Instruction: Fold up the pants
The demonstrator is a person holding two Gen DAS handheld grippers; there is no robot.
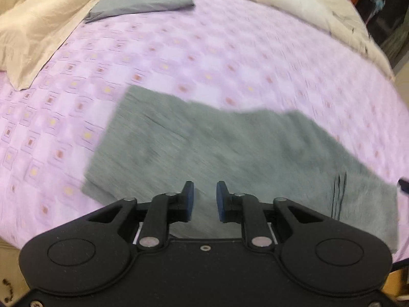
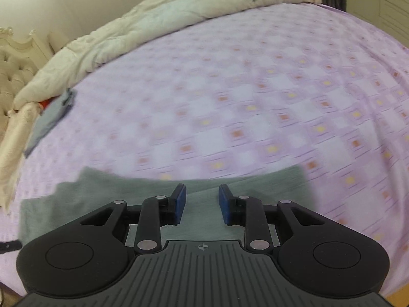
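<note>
Grey pants (image 1: 204, 148) lie flat on the pink patterned bedsheet (image 1: 204, 58), spread from centre left to lower right in the left wrist view. My left gripper (image 1: 204, 199) is open and empty, hovering over their near edge. In the right wrist view the pants (image 2: 102, 194) fill the lower part of the frame on the sheet (image 2: 255, 102). My right gripper (image 2: 202, 202) is open and empty above them. Both views are motion blurred.
A folded grey garment (image 1: 143, 1) lies at the far side of the bed; it also shows in the right wrist view (image 2: 51, 117). A cream duvet (image 1: 294, 5) is bunched along the far edge, and a beige blanket (image 1: 33, 30) lies left. A tufted headboard (image 2: 12, 64) stands left.
</note>
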